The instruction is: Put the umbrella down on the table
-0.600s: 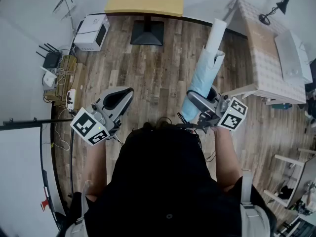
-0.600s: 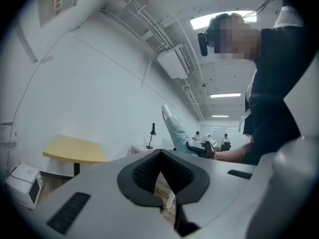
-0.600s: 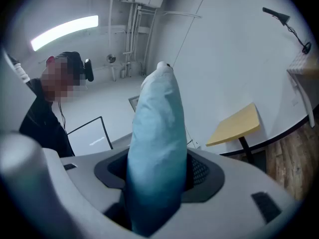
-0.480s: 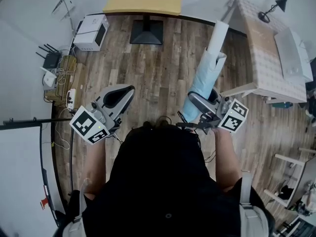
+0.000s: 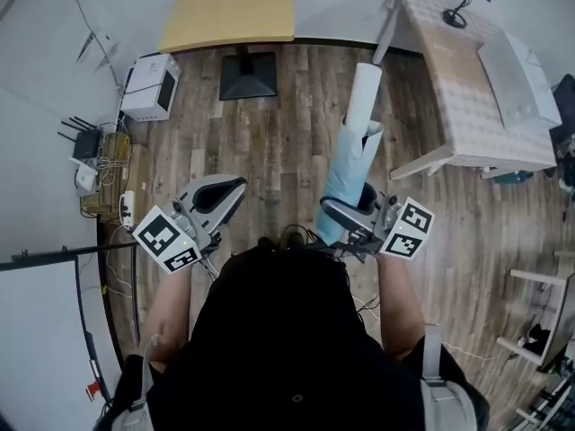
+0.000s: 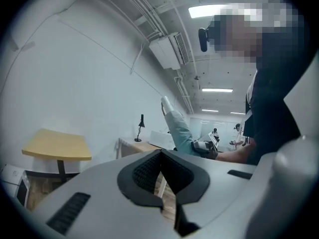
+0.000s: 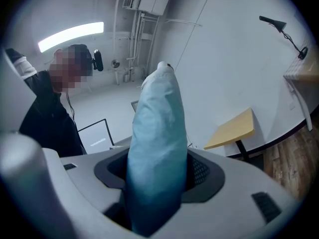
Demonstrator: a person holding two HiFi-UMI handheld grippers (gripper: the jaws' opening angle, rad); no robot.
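Our right gripper (image 5: 349, 212) pinches the folded umbrella (image 5: 353, 155) low on its soft, likely slippery sleeve; the left gripper (image 5: 214, 193) jaws sit pressed together.

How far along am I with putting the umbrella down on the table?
Done: the right gripper has the folded blue umbrella clamped in its jaws. In hand: it is held raised over the wood floor, at neither table. Left: reach the yellow table or pale table, lay it down, release. The left gripper is empty.
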